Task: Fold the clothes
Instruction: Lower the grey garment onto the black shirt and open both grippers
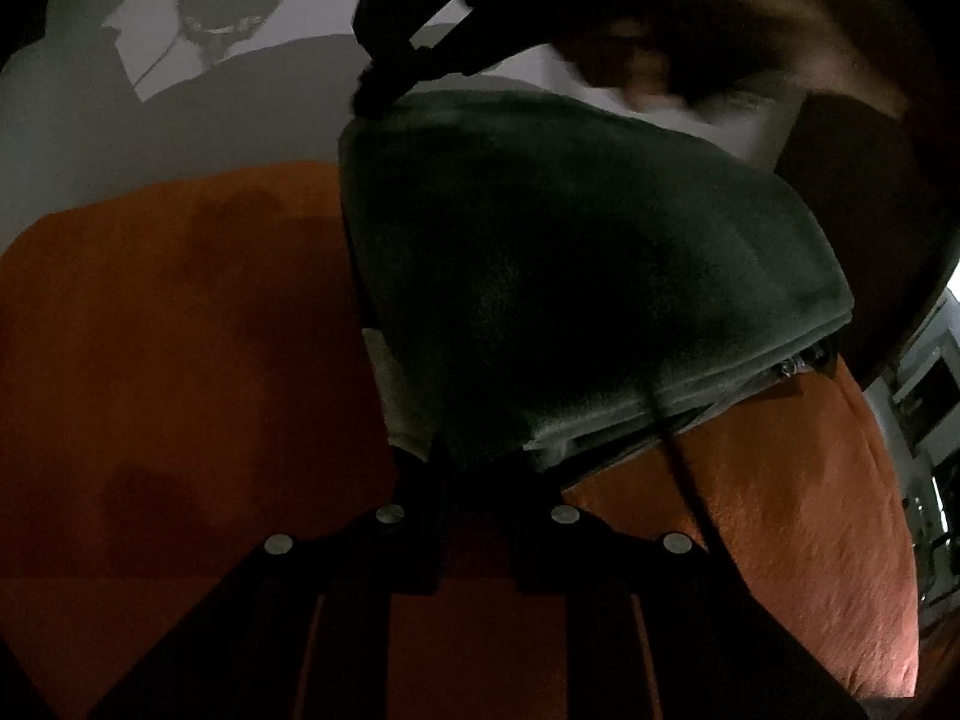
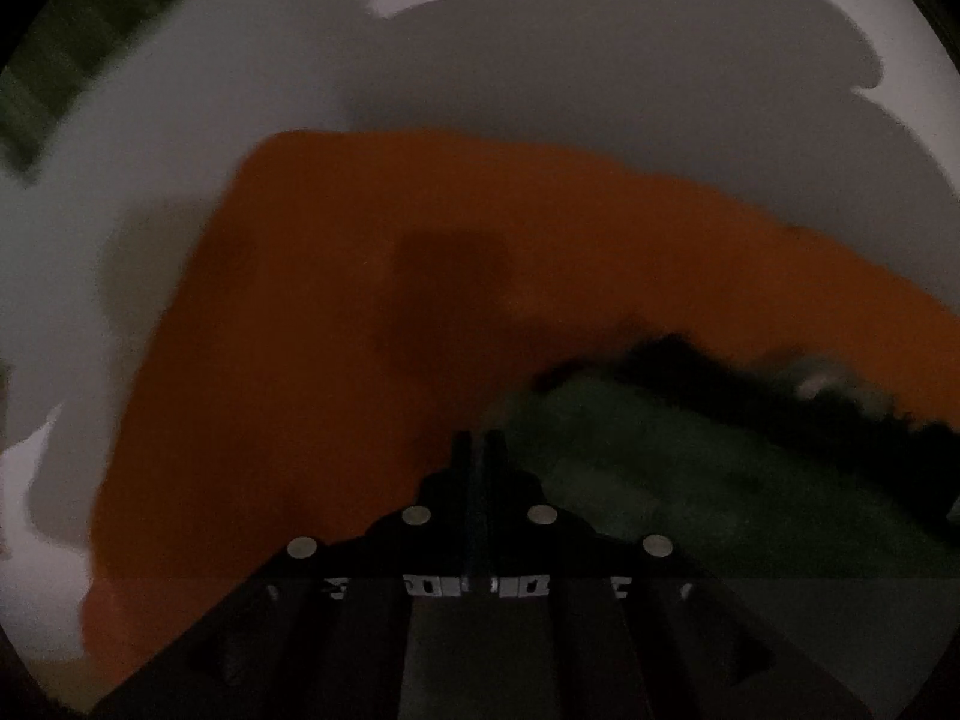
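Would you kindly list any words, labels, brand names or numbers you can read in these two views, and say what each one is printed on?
There are none that can be read.
The dark green garment shows no legible tag or print.
The orange cloth is plain.
The small white marks across the right gripper body are too blurred to tell whether they are text.
The items at the left wrist view's right edge are too small to read.

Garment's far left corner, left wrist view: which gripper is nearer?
Right. The right gripper has its tip at that corner of the garment. The left gripper is at the opposite, near edge.
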A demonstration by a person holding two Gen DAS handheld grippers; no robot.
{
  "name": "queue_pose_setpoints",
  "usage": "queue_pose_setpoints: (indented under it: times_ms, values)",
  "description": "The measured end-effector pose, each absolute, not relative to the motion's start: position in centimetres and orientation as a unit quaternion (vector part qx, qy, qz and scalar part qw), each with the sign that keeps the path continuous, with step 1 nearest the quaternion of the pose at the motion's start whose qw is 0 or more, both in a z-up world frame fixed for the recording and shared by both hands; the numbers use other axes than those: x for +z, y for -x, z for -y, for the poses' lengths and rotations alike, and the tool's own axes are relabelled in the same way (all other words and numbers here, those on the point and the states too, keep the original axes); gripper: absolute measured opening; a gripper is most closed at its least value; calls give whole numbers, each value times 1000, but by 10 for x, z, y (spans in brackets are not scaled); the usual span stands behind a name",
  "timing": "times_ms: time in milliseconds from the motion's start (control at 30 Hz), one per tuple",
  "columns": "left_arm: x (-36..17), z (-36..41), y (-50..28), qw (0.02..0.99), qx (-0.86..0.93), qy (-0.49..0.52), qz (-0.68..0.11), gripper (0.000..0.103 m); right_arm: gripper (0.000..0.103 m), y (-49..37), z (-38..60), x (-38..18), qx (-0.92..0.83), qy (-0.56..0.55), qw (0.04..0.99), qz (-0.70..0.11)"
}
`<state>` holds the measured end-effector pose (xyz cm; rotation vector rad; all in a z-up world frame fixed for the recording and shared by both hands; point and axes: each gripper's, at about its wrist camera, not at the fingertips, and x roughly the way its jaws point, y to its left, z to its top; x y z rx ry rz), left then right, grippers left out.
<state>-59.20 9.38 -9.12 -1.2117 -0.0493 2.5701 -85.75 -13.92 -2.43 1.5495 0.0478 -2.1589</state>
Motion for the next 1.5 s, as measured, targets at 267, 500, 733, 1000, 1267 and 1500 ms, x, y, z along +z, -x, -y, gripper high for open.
queue_pose_setpoints:
  times_ms: [267,500,733,1000,1267,1500]
  values:
    - [-79,-89,596,150,880,449,29,16,6,785,44,52,-805,-525,267,67]
    - [-9,-37,634,139,881,444,88,47,6,671,-127,37,-852,-505,104,91]
    - [21,-100,752,128,875,454,111,48,6,718,-174,25,-858,-488,90,133]
    - [-44,-182,862,39,842,532,77,47,4,784,-188,-12,-851,-515,42,93]
    - [2,-149,798,49,844,515,140,45,7,699,-200,37,-865,-485,79,99]
    - [1,-193,673,82,813,574,50,58,7,612,-137,44,-837,-534,68,100]
